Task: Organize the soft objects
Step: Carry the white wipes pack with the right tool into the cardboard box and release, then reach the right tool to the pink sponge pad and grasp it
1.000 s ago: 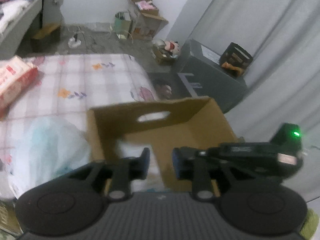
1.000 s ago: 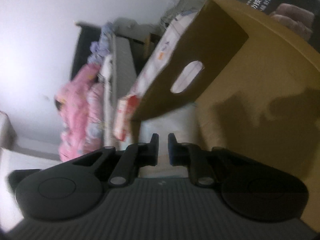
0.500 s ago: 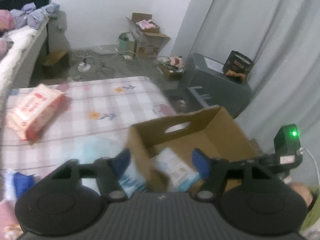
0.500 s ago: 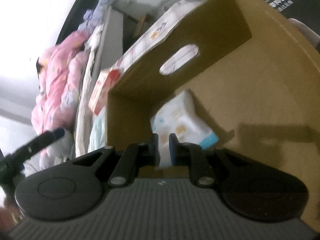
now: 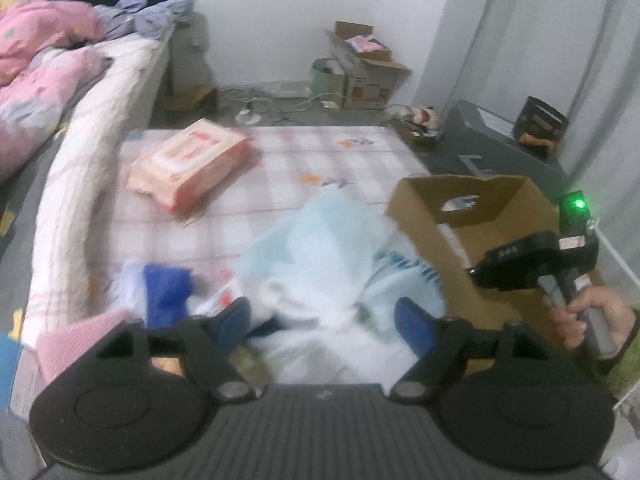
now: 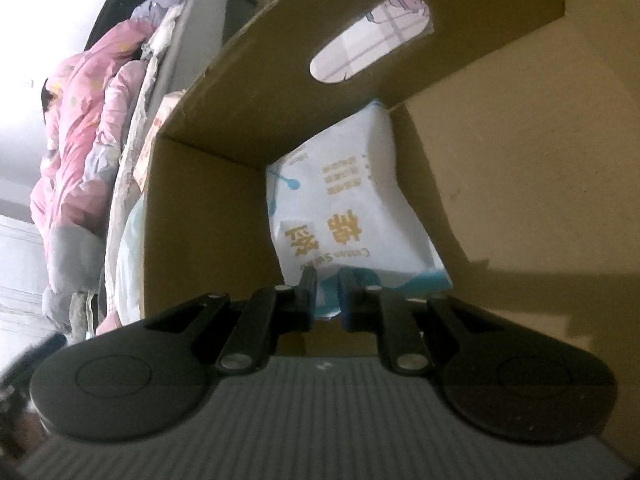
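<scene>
Left gripper (image 5: pixel 322 320) opening wide, empty, over crinkly plastic bag (image 5: pixel 320 248) on mattress. Right gripper (image 6: pixel 324 294) near-shut, pinching cardboard box (image 6: pixel 224 184) rim. Cotton-swab pack (image 6: pixel 348 208) inside: light, squashy, likely slippery; grab mid-body.

The cardboard box (image 6: pixel 248 128) is plain brown corrugated board, matt and slightly fibrous, with a raw cut edge at its handle slot. The white pack (image 6: pixel 352 208) inside it is smooth, faintly glossy plastic film (printed in gold and blue). On the checked bedsheet (image 5: pixel 280 168), a soft matt cloth, lie a pink wipes pack (image 5: pixel 188 164) in shiny plastic wrap and a pale blue bag (image 5: pixel 320 248) of thin, crinkled, translucent film. The pink quilt (image 5: pixel 36 60) looks puffy and matt.
</scene>
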`<state>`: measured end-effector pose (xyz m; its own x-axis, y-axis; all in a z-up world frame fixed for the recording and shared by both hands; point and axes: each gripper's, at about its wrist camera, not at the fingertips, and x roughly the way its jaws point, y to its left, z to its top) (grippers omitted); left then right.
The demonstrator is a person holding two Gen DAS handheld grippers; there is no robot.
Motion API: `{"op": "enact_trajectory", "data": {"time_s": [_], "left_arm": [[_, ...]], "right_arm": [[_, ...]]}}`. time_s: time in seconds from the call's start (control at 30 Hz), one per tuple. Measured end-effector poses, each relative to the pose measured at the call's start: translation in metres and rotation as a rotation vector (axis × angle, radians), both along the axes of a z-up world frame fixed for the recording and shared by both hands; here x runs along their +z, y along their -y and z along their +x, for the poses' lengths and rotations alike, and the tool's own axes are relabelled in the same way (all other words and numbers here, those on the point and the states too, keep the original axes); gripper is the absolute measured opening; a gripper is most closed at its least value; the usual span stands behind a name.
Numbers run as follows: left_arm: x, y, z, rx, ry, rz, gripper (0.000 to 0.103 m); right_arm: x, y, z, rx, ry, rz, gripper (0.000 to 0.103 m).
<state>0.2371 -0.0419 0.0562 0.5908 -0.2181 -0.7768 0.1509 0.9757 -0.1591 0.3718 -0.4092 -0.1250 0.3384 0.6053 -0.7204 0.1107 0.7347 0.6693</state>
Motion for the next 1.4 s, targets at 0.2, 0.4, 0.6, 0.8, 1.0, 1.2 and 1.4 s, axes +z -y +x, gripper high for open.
{"op": "enact_trajectory", "data": {"time_s": [0.2,0.4,0.6,0.8,1.0,1.2,1.4], "left_arm": [[0.0,-0.034,-0.022,0.075,0.047,-0.001,0.084],[0.013,-0.072,-0.046,0.156,0.117,0.001,0.088],[0.018,-0.11,-0.071,0.221,0.174,0.001,0.089],[0.017,-0.135,-0.086,0.25,0.233,0.013,0.089],[0.001,-0.155,-0.087,0.265,0.215,0.027,0.083],[-0.028,-0.172,-0.076,0.263,0.121,0.025,0.066],[-0.051,-0.185,-0.061,0.253,0.042,0.024,0.053]], "right_arm": [[0.006,0.002,-0.005,-0.014,-0.01,-0.001,0.022],[0.054,0.019,-0.03,-0.052,0.08,-0.015,0.042],[0.12,0.018,-0.06,-0.044,0.21,-0.023,0.044],[0.173,-0.036,-0.074,0.048,0.304,0.029,0.045],[0.185,-0.137,-0.067,0.243,0.287,0.098,0.045],[0.165,-0.253,-0.045,0.403,0.205,0.115,0.045],[0.124,-0.334,-0.02,0.469,0.107,0.033,0.045]]}}
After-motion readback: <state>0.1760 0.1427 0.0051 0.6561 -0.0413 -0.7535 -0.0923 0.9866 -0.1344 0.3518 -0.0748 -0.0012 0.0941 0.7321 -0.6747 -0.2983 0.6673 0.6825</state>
